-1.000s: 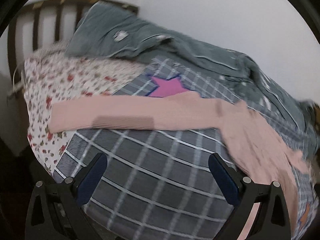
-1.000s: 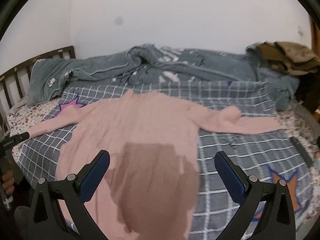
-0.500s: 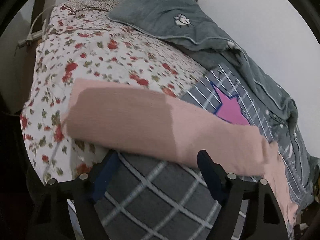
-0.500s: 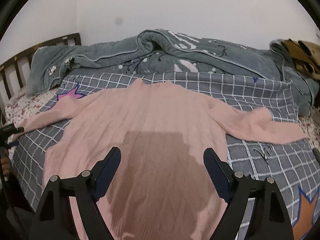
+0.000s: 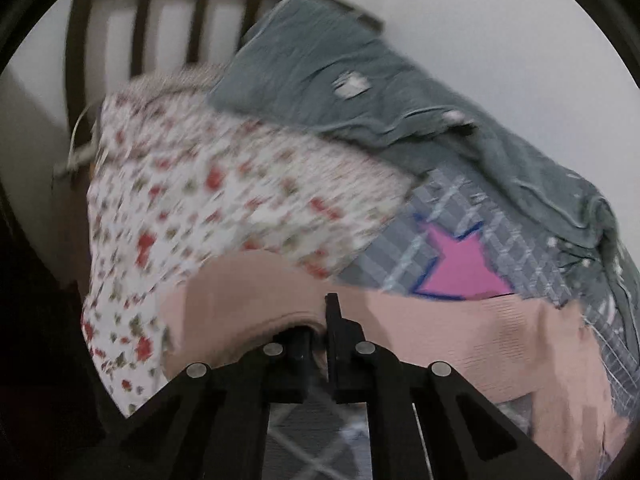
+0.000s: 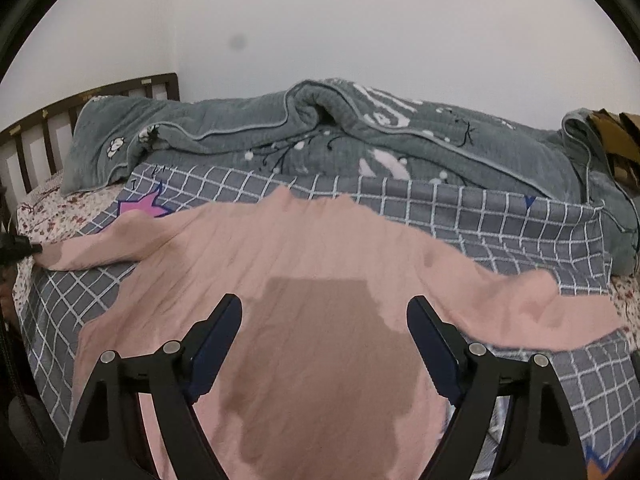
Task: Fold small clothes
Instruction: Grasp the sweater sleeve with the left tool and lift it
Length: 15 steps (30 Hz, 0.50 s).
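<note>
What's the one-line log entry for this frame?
left gripper: shut on sleeve | right gripper: open, over sweater | sweater: spread flat on bed, unfolded

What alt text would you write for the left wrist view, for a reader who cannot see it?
The left gripper is shut on a sleeve of the pink sweater, lifting its edge off the bed. Behind lie a floral sheet, a grey checked cover with a pink star, a grey-green quilt and a dark slatted headboard.
</note>
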{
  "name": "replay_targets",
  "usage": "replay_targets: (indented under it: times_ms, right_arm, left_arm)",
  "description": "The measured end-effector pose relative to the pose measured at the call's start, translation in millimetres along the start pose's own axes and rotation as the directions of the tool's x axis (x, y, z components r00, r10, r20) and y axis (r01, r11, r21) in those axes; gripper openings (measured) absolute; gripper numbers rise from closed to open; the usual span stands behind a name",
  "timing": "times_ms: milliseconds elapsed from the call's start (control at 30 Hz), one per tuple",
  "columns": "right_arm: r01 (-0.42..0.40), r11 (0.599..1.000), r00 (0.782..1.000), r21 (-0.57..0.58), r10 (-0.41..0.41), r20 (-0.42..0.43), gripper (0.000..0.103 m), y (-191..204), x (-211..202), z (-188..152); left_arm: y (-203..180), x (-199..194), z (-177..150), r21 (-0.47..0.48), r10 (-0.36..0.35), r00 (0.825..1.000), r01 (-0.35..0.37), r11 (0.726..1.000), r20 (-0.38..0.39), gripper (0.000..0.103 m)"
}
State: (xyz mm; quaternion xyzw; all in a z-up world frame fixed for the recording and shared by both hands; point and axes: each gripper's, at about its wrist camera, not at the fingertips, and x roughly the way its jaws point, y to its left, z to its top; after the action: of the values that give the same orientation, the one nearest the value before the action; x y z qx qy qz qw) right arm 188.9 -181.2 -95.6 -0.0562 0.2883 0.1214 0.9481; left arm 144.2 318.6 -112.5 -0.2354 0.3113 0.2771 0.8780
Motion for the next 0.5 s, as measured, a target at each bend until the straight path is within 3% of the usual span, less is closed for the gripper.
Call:
replay_targets:
  times_ms: [133, 233, 367, 500]
  right_arm:
    - [-0.004, 0.999, 1.0, 0.045, 0.003, 0.016, 0.084, -29.0, -5.2, -5.3]
    - [-0.01, 0.995, 1.0, 0.097, 0.009, 0.013, 0.084, -57.1, -7.1, -12.3]
    - [0.002, 0.984, 1.0, 0.18, -0.002, -0.002, 0.084, -97.6, -9.4, -26.1]
    - [0.011, 0.972, 1.0, 0.236, -0.015, 0.016, 0.084, -131.3, -15.5, -37.7]
  left_arm:
    - [-65.5, -30.7, 7.1, 0.097, -0.063, 0.997, 0.058, 0.994, 0.054, 0.007]
    - [-126.5, -47.9, 2.1, 0.203, -0.135, 0.989, 0.122, 0.971, 0.053, 0.007]
    - [-215.7, -63.5, -14.9, 0.349, -0.21, 0.977, 0.183, 0.919, 0.041, 0.007]
    - [-304.2, -78.1, -44.3, 0.457, -0.302, 0.953, 0.268, 0.848, 0.001, 0.007]
